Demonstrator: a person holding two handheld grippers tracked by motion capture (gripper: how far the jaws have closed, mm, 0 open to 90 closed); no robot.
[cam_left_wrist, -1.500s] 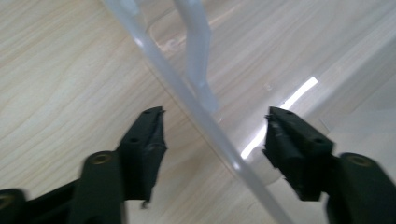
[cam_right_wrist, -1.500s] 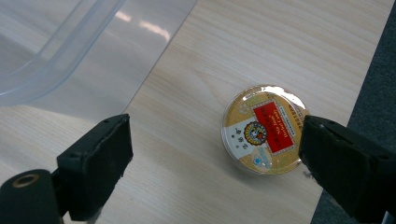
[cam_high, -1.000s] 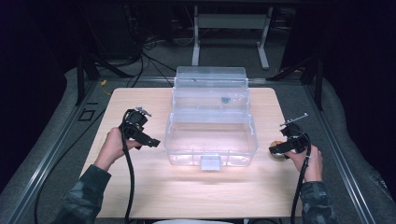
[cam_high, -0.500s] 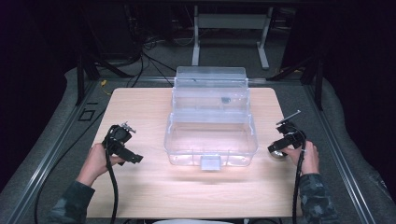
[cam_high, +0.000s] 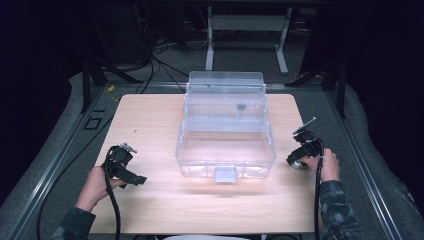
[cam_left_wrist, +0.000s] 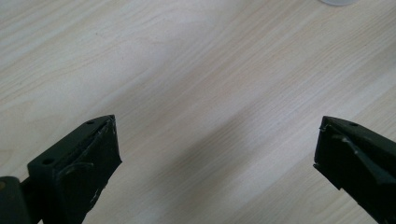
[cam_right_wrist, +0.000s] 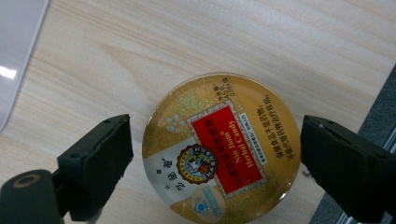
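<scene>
We count one clear plastic box with its lid up at the middle of the tabletop, one round gold candy tin by the right edge, and two grippers. Our right gripper straddles the tin, its jaws having just been closing but not yet touching it, while the high view shows the tin as a mere glint. Our left gripper hangs with jaws wide apart over bare wood near the left edge.
</scene>
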